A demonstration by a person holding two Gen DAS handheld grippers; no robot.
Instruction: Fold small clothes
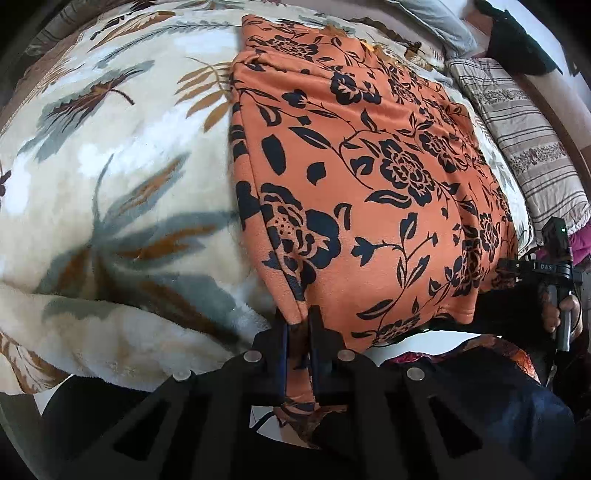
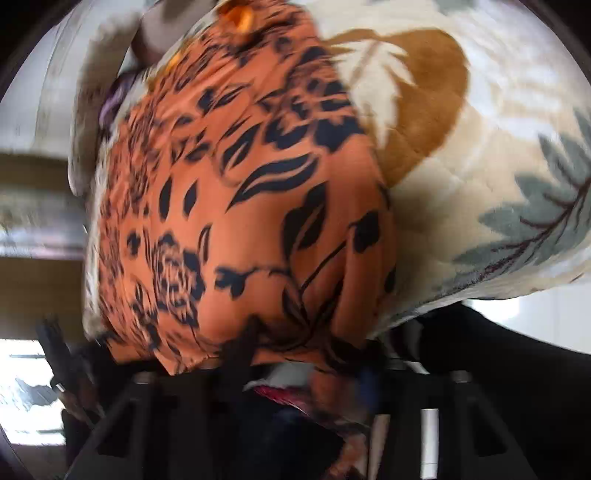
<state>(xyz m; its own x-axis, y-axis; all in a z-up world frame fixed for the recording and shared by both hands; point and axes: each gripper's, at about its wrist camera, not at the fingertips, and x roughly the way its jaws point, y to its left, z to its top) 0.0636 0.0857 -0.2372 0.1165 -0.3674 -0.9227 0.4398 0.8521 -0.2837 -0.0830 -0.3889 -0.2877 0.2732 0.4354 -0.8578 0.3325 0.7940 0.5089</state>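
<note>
An orange garment with black flowers (image 1: 369,166) lies spread on a cream leaf-print blanket (image 1: 110,147). My left gripper (image 1: 299,325) is shut on its near left corner, and a strip of the cloth hangs down between the two fingers. In the right wrist view the same garment (image 2: 240,221) fills the middle, badly blurred. My right gripper (image 2: 306,362) is at its near edge with orange cloth bunched between the fingers. The blur hides whether the pads press on it. A person's hand (image 1: 561,310) holds that tool at the garment's right edge.
A striped pillow or folded cover (image 1: 517,129) lies at the far right of the bed, with a grey one (image 1: 424,22) behind it. The blanket's folded-over edge (image 1: 92,325) bulges at the near left. White floor (image 2: 535,325) shows past the bed's edge.
</note>
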